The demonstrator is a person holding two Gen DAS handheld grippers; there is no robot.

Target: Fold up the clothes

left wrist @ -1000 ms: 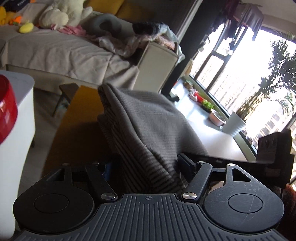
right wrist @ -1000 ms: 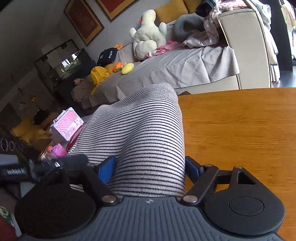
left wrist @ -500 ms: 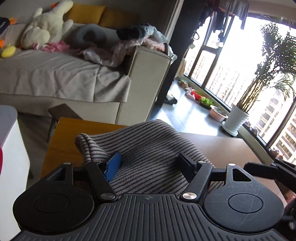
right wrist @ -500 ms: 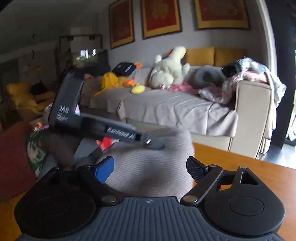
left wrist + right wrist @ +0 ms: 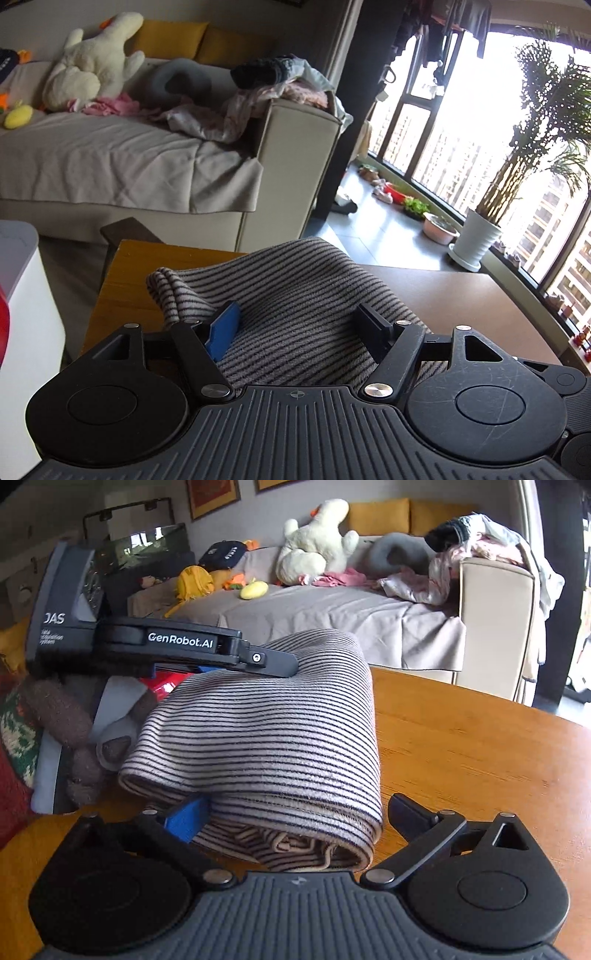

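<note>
The striped knit garment (image 5: 266, 738) is lying folded in a thick bundle on the wooden table (image 5: 480, 746), near its left edge. The right gripper (image 5: 295, 821) is standing spread at the bundle's near end, its jaws wider than the cloth, gripping nothing. The left gripper (image 5: 301, 325) is also standing wide, the cloth passing loosely between its fingers. The knit looks soft, light and limp, likely to sag; pinching all layers at a folded corner seems safest.
</note>
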